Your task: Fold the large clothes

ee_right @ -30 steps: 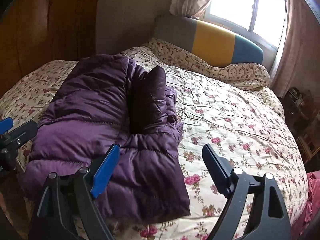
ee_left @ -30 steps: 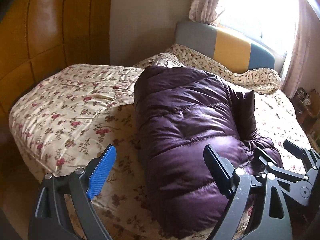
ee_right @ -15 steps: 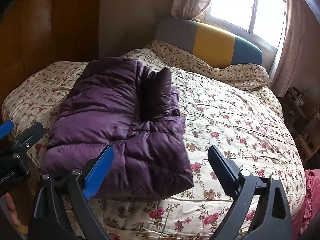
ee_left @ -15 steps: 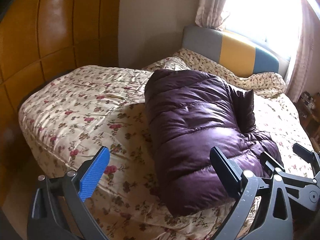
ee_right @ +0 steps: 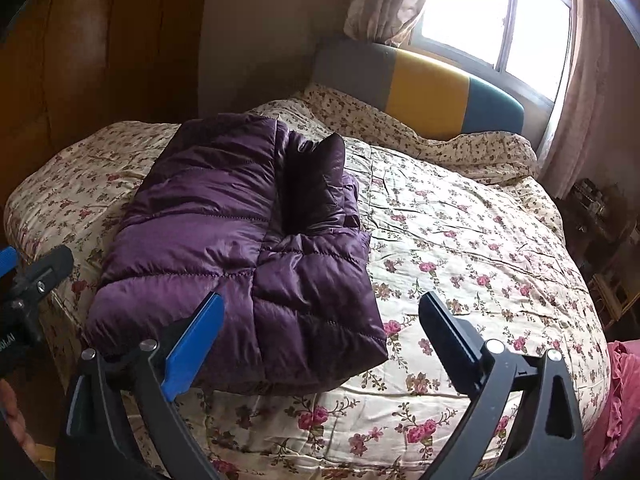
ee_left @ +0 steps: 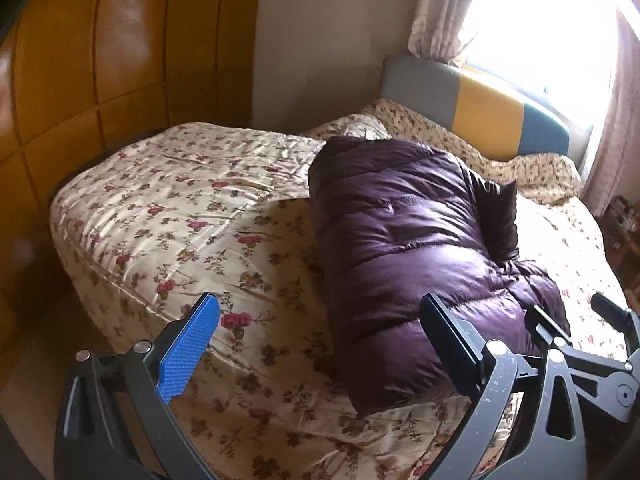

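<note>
One bed [ee_right: 480, 240] with a floral quilt filled both of my views, its grey, yellow and blue headboard [ee_right: 424, 88] under the window [ee_right: 500, 20]. On it lay the purple puffer jacket [ee_right: 248, 248], folded into a thick bundle near the foot edge, a dark flap standing up along its window side. My left gripper [ee_left: 320, 344] hung wide open, clear of the jacket. My right gripper [ee_right: 320, 332] had its jaws opening, nothing pressed between them, the jacket's corner lying below the gap.
</note>
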